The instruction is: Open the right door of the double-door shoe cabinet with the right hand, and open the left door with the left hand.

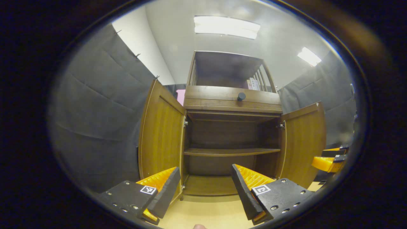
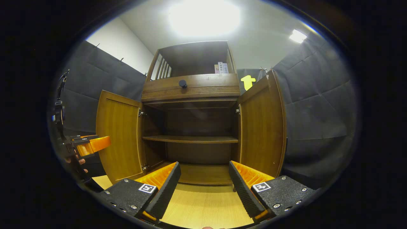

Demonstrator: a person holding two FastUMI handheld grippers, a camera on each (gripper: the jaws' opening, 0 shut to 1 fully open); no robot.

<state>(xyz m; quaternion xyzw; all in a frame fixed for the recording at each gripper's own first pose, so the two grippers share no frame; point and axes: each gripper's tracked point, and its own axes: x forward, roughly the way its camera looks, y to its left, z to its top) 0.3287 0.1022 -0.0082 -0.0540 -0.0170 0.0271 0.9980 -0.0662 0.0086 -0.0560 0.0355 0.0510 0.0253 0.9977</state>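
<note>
Wooden shoe cabinet (image 1: 232, 105), both panelled doors swung wide; both grippers' jaws apart, empty.

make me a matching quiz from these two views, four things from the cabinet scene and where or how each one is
Things:
1. left door
2. drawer knob
3. middle shelf
4. left gripper

States or places:
A. bare, nothing on it
B. open, holding nothing
C. swung wide open
D. on the drawer front above the open compartment

Pairs: 1-C, 2-D, 3-A, 4-B
</note>
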